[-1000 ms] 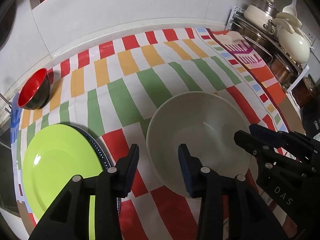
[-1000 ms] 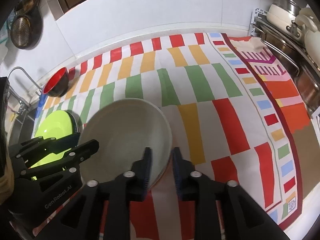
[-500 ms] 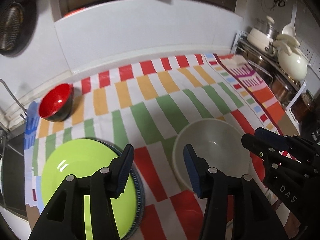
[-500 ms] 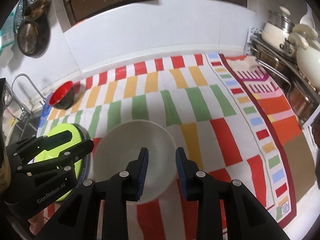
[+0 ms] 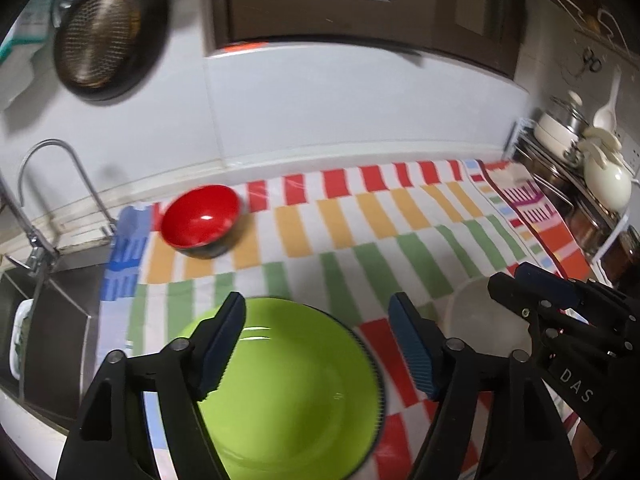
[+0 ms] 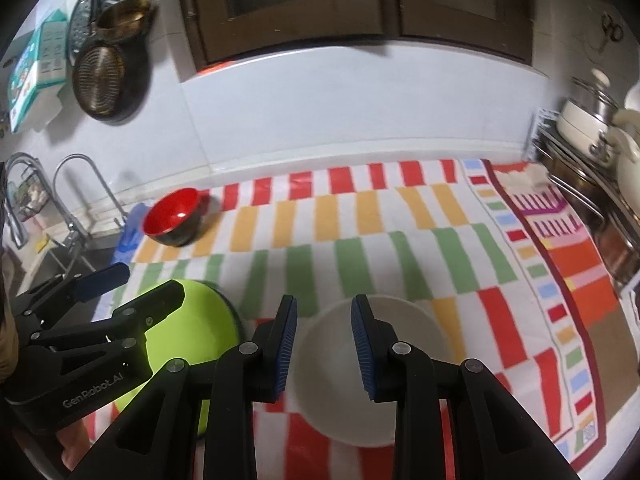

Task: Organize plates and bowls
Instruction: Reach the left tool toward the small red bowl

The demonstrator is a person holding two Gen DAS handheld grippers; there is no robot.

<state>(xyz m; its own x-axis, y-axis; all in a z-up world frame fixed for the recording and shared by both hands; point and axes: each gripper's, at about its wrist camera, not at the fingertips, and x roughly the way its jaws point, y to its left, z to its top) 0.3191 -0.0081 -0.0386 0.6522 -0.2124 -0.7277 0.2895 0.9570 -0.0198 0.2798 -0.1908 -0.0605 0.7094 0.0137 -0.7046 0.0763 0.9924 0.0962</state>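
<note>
A lime-green plate [image 5: 288, 392] lies on a dark-rimmed plate at the near left of the striped cloth [image 5: 360, 216]. My left gripper [image 5: 318, 344] hovers above it, its jaws opening, with nothing between them. A white bowl [image 6: 360, 380] rests on the cloth to the right of the green plate [image 6: 192, 328]. Above the bowl my right gripper [image 6: 324, 344] stands narrowly open and holds nothing. A red bowl [image 5: 202, 226] with a black outside sits at the far left, near the wall. The right gripper [image 5: 508, 276] partly hides the white bowl [image 5: 472, 312] in the left wrist view.
A sink [image 5: 52, 312] with a curved tap [image 5: 48, 152] borders the cloth on the left. Pans [image 6: 104, 80] hang on the wall above it. A rack of pots [image 5: 568, 152] and a cream kettle [image 5: 606, 184] stands at the right edge.
Both grippers have risen and drawn back from the white bowl. The left one swung left to above the green plate and its jaws spread wider. The right jaws kept their narrow gap.
</note>
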